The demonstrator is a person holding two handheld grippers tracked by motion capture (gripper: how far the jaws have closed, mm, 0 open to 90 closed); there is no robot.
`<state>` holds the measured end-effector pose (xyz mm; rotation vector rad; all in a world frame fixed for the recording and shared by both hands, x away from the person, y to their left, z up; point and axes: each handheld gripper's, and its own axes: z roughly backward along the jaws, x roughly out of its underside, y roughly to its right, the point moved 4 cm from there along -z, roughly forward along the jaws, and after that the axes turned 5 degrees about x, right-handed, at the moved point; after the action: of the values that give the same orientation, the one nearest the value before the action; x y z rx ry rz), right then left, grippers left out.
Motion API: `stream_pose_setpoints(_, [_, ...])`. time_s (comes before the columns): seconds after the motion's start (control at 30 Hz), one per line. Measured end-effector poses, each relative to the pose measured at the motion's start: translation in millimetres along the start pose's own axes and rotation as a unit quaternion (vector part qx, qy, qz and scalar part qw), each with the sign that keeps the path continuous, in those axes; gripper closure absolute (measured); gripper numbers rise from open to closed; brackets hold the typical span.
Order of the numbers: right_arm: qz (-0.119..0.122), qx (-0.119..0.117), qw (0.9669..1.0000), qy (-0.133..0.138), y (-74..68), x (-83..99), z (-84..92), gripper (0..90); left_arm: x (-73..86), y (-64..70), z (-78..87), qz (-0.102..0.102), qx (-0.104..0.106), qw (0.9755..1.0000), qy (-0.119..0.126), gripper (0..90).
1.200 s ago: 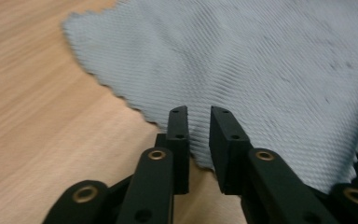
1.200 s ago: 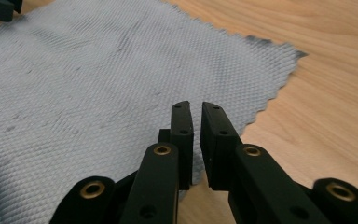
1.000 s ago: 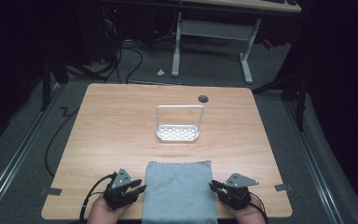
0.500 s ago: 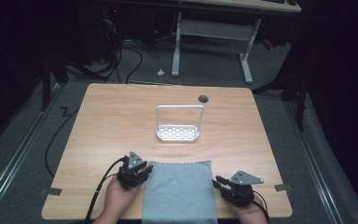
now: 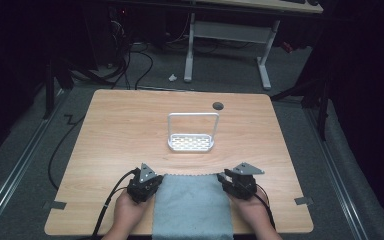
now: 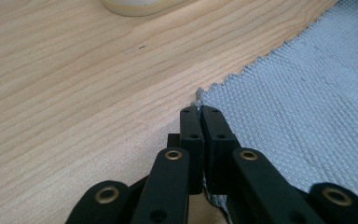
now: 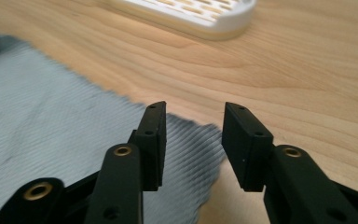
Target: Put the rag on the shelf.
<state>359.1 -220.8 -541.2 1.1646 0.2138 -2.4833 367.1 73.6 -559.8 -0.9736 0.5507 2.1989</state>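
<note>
- Left gripper [image 6: 200, 112]: fingers [image 6: 192, 135] are pressing together, having just been closing, and are pinching the far left corner of the grey cloth [image 6: 307, 107]; a sliver of fabric is showing between the tips in the left gripper view.
- Right gripper [image 7: 193, 114]: fingers [image 7: 154, 135] are standing spread, having just been opening; the cloth's far right corner is lying under and between them, with no pad pressing on it.
- Cloth is lying flat at the near edge of the counter [image 5: 120, 130], its near end hanging over that edge, between the two hands in the high view.
- Person's left hand [image 5: 127, 212] and right hand [image 5: 252, 210] are each gripping a gripper from below the frame; cables are trailing back from both.
- White perforated rack [image 5: 191, 142] with an upright loop handle is standing mid-counter, well apart from the cloth; nothing is lying between it and the grippers.
- Dark round grommet [image 5: 218, 105] is sitting near the far edge.
- Right gripper view is showing the rack's slotted base up close; the high view alone is showing its handle and the floor cables beyond.
</note>
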Motion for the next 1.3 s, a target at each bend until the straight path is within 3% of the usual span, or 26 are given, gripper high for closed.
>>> stream_pose_setpoints(0.07, [-0.018,0.003,0.9997,-0.018,6.6,0.0,-10.4,59.8,0.0,-1.0,0.1,0.006,0.005,1.0000,0.001,87.5])
stream_pose_setpoints(0.17, [-0.019,0.014,0.9994,-0.024,13.2,1.1,-13.0,58.3,0.0,-3.2,0.2,0.018,0.015,0.9997,0.003,87.5])
stream_pose_setpoints(0.2, [-0.035,0.002,0.9992,-0.020,16.5,0.5,-11.5,57.7,0.2,-4.2,0.7,0.022,0.019,0.9996,0.001,87.4])
stream_pose_setpoints(0.33, [-0.038,-0.014,0.9988,-0.028,14.3,3.3,-13.7,57.0,0.7,-4.6,1.0,0.028,0.022,0.9993,0.003,87.3])
stream_pose_setpoints(0.4, [-0.028,-0.013,0.9992,-0.027,9.8,6.3,-15.6,57.4,0.8,-5.5,1.3,0.030,0.025,0.9992,0.002,87.2])
stream_pose_setpoints(0.5, [-0.012,-0.011,0.9995,-0.026,6.2,6.8,-15.2,63.2,0.9,-6.0,1.4,0.033,0.028,0.9990,0.003,87.0])
stream_pose_setpoints(0.57, [0.005,-0.011,0.9997,-0.021,2.3,8.3,-14.1,75.1,0.9,-5.8,1.4,0.035,0.028,0.9990,0.003,86.9])
stream_pose_setpoints(0.6, [0.005,-0.011,0.9997,-0.021,2.3,8.3,-14.1,75.1,0.9,-5.8,1.4,0.035,0.029,0.9990,0.003,86.9])
stream_pose_setpoints(0.7, [0.005,-0.026,0.9993,-0.025,-0.1,9.0,-13.2,87.8,1.0,-4.7,1.5,0.028,0.023,0.9993,0.002,87.0])
stream_pose_setpoints(0.93, [0.018,-0.020,0.9996,0.005,-5.4,6.6,-2.5,88.8,1.3,-4.0,2.8,0.027,0.027,0.9993,0.002,87.9])
stream_pose_setpoints(1.13, [0.021,-0.024,0.9992,0.024,-7.9,7.7,5.7,88.8,0.7,-3.4,8.4,0.041,0.034,0.9982,0.025,88.1])
stream_pose_setpoints(1.3, [0.020,-0.024,0.9985,0.046,-7.7,3.5,12.0,88.8,1.0,1.6,11.9,0.038,0.032,0.9979,0.042,88.4])
